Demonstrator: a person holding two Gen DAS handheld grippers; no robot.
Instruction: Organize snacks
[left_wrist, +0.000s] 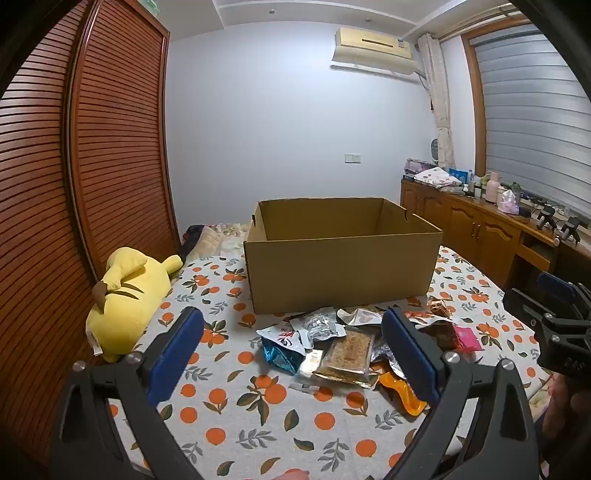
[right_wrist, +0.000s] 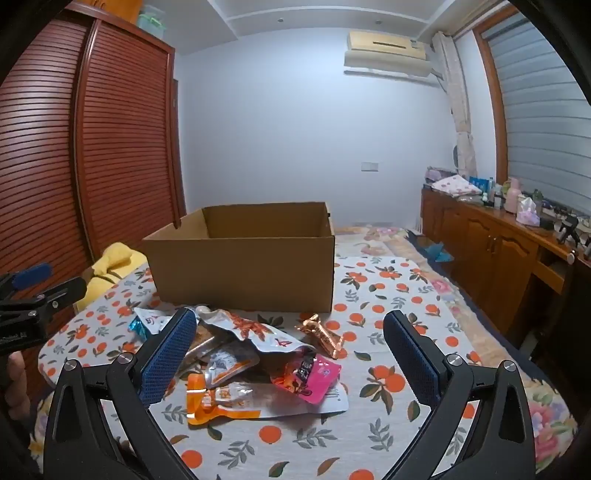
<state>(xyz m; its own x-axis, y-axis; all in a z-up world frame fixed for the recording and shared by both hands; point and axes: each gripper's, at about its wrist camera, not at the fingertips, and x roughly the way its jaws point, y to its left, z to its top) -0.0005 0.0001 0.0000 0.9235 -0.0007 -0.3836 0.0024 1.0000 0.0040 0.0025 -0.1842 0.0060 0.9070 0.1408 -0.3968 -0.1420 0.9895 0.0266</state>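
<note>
Cardboard, one open box (left_wrist: 341, 266) sits on the orange-print cloth (left_wrist: 236, 417); just before it lies one heap of crinkled foil snack packets (right_wrist: 258, 365); left gripper (left_wrist: 291, 354) and right gripper (right_wrist: 290, 356) gape wide, holding nothing.

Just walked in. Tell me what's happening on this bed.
A person holds the left gripper and the right gripper, both open and empty, above a heap of foil and plastic snack packets on the orange-print sheet. Behind the heap stands an open brown cardboard box. No packet has been picked up yet; what lies inside the box is hidden.
</note>
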